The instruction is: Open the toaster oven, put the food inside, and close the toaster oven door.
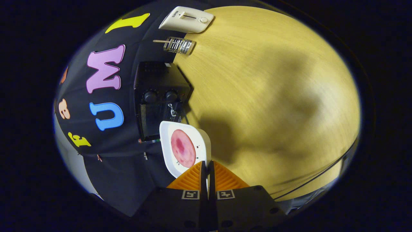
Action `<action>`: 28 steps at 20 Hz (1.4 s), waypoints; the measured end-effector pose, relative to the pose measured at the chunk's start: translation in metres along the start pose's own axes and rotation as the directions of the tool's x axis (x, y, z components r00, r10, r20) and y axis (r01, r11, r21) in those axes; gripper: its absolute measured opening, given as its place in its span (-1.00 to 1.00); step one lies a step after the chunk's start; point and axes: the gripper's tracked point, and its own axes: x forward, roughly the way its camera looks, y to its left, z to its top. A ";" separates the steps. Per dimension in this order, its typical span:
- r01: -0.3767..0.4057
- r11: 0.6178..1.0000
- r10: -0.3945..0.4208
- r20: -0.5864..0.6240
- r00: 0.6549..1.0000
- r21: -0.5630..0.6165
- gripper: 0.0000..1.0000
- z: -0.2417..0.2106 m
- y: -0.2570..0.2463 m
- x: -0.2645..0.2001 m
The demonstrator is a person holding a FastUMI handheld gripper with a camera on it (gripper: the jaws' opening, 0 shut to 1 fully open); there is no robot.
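A: Where is your gripper (pixel 207 167) now, and what does it hold?

B: Your two fingers (pixel 193 178) are almost closed, with only a thin gap between them, and the edge of the white plate (pixel 167 151) sits in this gap. Both fingers press on that edge, so you hold the plate. On the plate lies a round pink slice of food (pixel 182 148).

A: And the toaster oven?

B: The black toaster oven (pixel 159 96) stands just beyond the plate, against the booth wall on the left. You can see its two round knobs (pixel 150 96). I cannot tell if its door is open or closed, because the plate covers part of it.

A: What else is there?

B: Farther away on the wooden table (pixel 273 96) lies a small metal rack with a wooden handle (pixel 178 45), and beyond it a flat white device (pixel 186 19). To the right of your fingers the table shows a dark shadow.
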 end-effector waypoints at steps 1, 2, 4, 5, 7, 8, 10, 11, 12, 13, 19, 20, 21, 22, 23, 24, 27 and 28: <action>-0.010 1.000 0.010 0.012 1.000 0.023 -0.90 -0.009 0.010 0.010; -0.016 0.998 0.015 0.025 1.000 0.053 -0.90 -0.016 0.019 0.021; -0.020 0.995 0.013 0.070 0.997 0.098 -0.90 -0.025 0.036 0.048; -0.024 0.991 0.012 0.092 0.996 0.131 -0.90 -0.025 0.045 0.064; -0.041 0.976 0.011 0.138 0.990 0.216 -0.90 -0.024 0.060 0.095; -0.047 0.969 0.006 0.165 0.986 0.241 -0.90 -0.020 0.066 0.110; -0.035 0.961 -0.026 0.215 0.976 0.274 -0.90 -0.018 0.074 0.131; -0.032 0.959 -0.037 0.238 0.971 0.280 -0.90 -0.015 0.081 0.141; -0.035 0.959 -0.041 0.261 0.964 0.281 -0.90 -0.011 0.089 0.150; -0.046 0.955 -0.043 0.289 0.956 0.293 -0.90 -0.007 0.098 0.158; -0.120 0.927 -0.040 0.411 0.911 0.356 -0.90 0.028 0.153 0.202; -0.124 0.924 -0.041 0.418 0.907 0.361 -0.90 0.031 0.160 0.208; -0.132 0.917 -0.042 0.420 0.907 0.376 -0.90 0.033 0.166 0.216; -0.142 0.907 -0.044 0.425 0.904 0.396 -0.90 0.035 0.172 0.224; -0.150 0.898 -0.048 0.431 0.901 0.414 -0.90 0.039 0.177 0.230; -0.154 0.892 -0.052 0.435 0.899 0.425 -0.90 0.040 0.180 0.235; -0.137 0.876 -0.091 0.438 0.894 0.462 -0.90 0.042 0.180 0.252; -0.131 0.862 -0.111 0.436 0.893 0.489 -0.90 0.042 0.177 0.257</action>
